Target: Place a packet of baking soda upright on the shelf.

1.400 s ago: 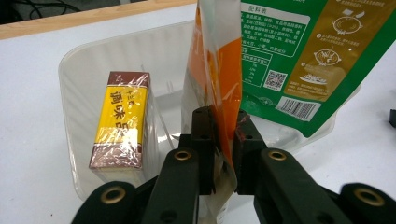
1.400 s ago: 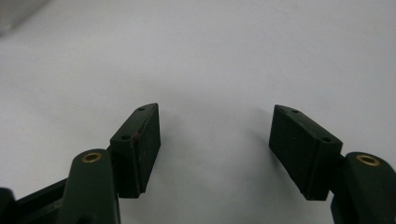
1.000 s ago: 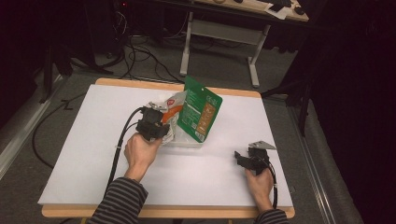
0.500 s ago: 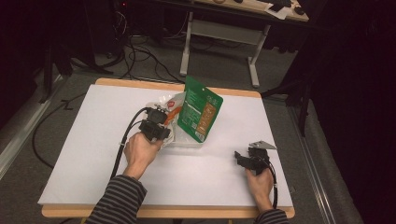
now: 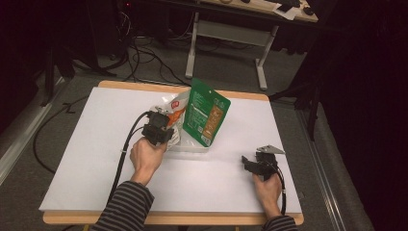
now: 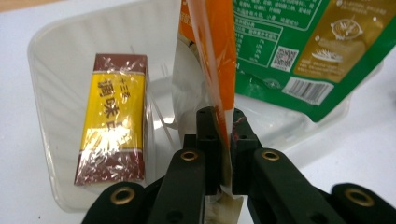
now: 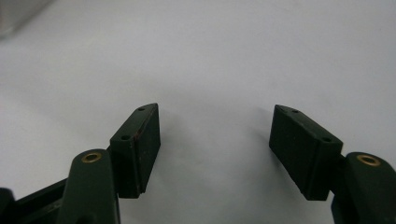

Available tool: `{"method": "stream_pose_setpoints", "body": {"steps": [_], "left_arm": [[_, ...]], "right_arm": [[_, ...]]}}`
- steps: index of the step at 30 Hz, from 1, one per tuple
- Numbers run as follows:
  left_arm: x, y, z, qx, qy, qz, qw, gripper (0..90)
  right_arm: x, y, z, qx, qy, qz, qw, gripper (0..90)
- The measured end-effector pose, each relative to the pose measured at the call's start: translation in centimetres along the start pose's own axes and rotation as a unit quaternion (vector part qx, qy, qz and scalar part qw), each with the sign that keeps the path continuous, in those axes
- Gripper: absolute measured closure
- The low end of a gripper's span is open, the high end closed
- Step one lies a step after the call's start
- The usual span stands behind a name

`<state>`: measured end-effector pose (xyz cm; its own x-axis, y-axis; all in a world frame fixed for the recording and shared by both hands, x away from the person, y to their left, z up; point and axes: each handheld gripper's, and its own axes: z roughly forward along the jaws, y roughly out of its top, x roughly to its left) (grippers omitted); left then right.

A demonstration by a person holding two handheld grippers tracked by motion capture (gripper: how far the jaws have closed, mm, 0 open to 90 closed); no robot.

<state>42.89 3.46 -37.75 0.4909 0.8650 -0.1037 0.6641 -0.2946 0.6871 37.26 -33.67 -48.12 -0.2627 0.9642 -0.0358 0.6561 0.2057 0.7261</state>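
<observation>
Around everything, the room is dim: a grey floor [image 5: 159, 67] strewn with black cables [image 5: 144, 48], and at the far side a second desk on a pale metal frame [image 5: 231, 36] with papers on its top. Nearer, a wooden table [image 5: 144, 85] carries a big white sheet [image 5: 96, 144] that covers nearly all of its top, so that only a strip of wood shows along the far and near edges. The sheet is smooth and matte.

Near the middle of the sheet, toward the far edge, stands a clear plastic tray [image 6: 56, 60]. A green pouch [image 5: 207, 113] stands tilted at the tray's right end, with a barcode low on its side. Beside it, an orange-and-clear packet [image 6: 217, 51] rises from the tray on edge. A yellow and maroon box [image 6: 114, 119] wrapped in film lies flat on the tray floor, left of the packet in the left gripper view.

The left gripper [image 6: 220, 123] reaches into the tray from the near side, its jaws having just closed; they now pinch the lower edge of the packet between the pads. The right gripper [image 7: 215, 135] rests well apart, over bare sheet near the right front of the table, jaws spread wide with nothing between them.
</observation>
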Motion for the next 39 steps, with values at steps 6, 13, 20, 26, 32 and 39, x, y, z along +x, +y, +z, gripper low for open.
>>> {"method": "stream_pose_setpoints", "body": {"steps": [6,13,20,26,32,39], "left_arm": [[-0.1,0.1,0.3,-0.023,0.009,-0.011,0.9996,86.9],[0.0,0.2,0.4,-0.052,0.016,-0.024,0.9982,87.1],[-0.8,0.3,0.4,-0.067,0.037,-0.018,0.9969,87.1],[-1.2,0.4,0.6,-0.085,0.050,-0.011,0.9950,87.1],[-1.4,0.2,1.5,-0.072,0.046,-0.009,0.9963,85.9],[-0.8,-0.1,1.4,-0.061,0.013,-0.016,0.9980,71.7]], "right_arm": [[0.0,0.0,0.0,0.000,0.000,0.000,1.0000,34.1],[0.0,0.0,0.0,0.001,0.001,0.000,1.0000,34.2],[0.0,0.0,0.0,0.000,0.000,0.000,1.0000,34.1],[0.0,0.0,0.0,0.000,0.000,0.000,1.0000,34.2],[0.0,0.0,0.0,0.000,0.000,0.000,1.0000,34.2],[0.0,0.0,0.0,0.000,0.001,0.000,1.0000,34.2]]}}
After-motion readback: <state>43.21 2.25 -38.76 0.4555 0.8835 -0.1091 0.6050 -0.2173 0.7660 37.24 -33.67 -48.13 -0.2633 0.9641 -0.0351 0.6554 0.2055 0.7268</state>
